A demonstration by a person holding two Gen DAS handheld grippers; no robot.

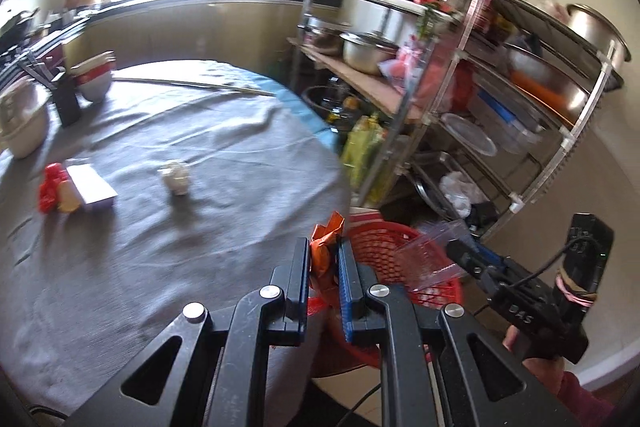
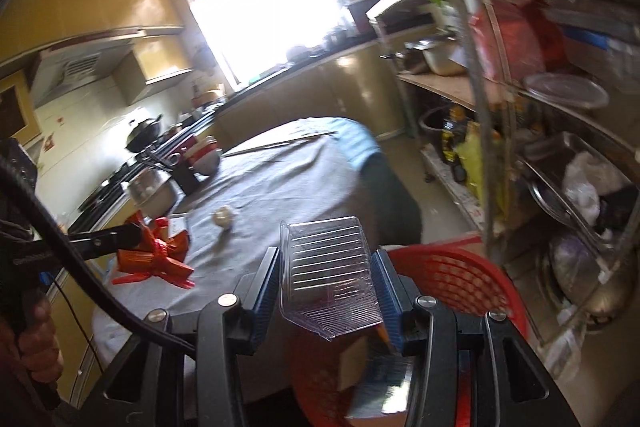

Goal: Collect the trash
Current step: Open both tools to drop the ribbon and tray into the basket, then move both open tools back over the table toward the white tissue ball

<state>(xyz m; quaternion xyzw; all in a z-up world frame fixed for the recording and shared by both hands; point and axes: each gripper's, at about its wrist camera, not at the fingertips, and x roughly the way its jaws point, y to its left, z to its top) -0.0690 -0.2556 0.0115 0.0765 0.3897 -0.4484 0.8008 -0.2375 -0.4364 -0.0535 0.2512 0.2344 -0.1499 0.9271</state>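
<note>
Left wrist view: left claw [image 1: 324, 259] clamped tight on crumpled orange wrapper [image 1: 325, 247], poised at tabletop [image 1: 160, 247] edge, just short of red mesh basket [image 1: 384, 239]. Step judged: carrying trash to basket. Crumpled paper ball [image 1: 175, 177] remains on tabletop.

Right wrist view: right claw [image 2: 326, 267] partly closed, gripping clear ribbed plastic tray [image 2: 330, 263] by both sides, above basket [image 2: 452, 279]. Next move likely: hold over opening, release.

A wide stretch of bare cloth lies open on the worktop [image 1: 224, 131]; a crowded metal rack [image 1: 516, 131] hems in the red basket [image 1: 400, 247] at its edge.
</note>
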